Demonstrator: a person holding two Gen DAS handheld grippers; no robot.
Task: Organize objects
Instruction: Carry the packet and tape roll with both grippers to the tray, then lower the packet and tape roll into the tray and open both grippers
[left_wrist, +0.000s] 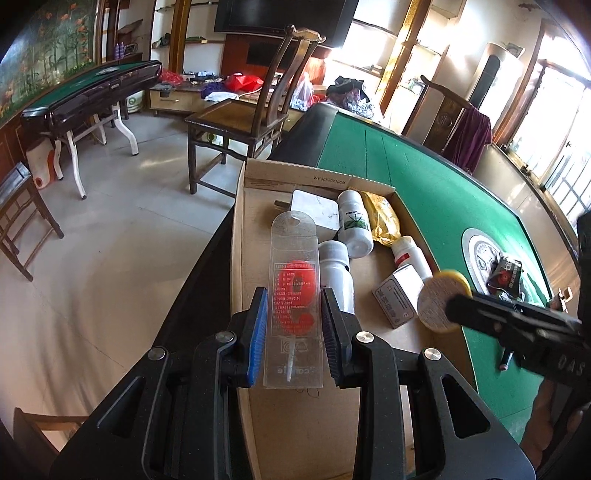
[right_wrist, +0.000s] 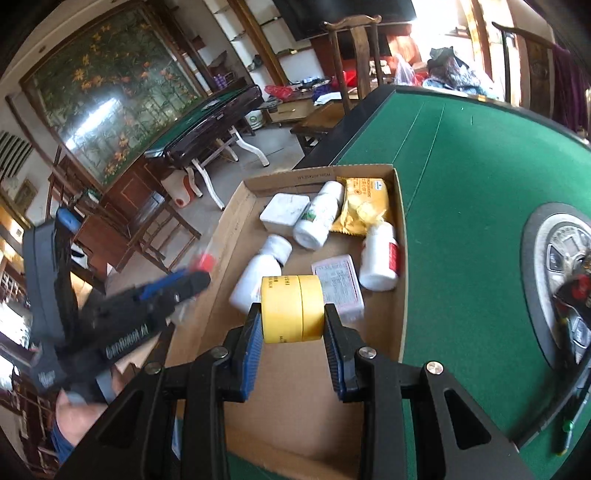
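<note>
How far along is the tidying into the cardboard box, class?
Done: three white bottles, a yellow packet and two small boxes lie in the cardboard box. In hand: the left gripper holds a clear blister pack; the right gripper holds yellow tape. Left: small items on the green table.

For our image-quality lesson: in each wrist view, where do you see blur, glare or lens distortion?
Left wrist view: the windows blow out to white, the green felt table edge bows with the fisheye, and the right gripper with its yellow tape roll is soft. Right wrist view: the left gripper is motion-smeared, and glare streaks the framed flower painting.
</note>
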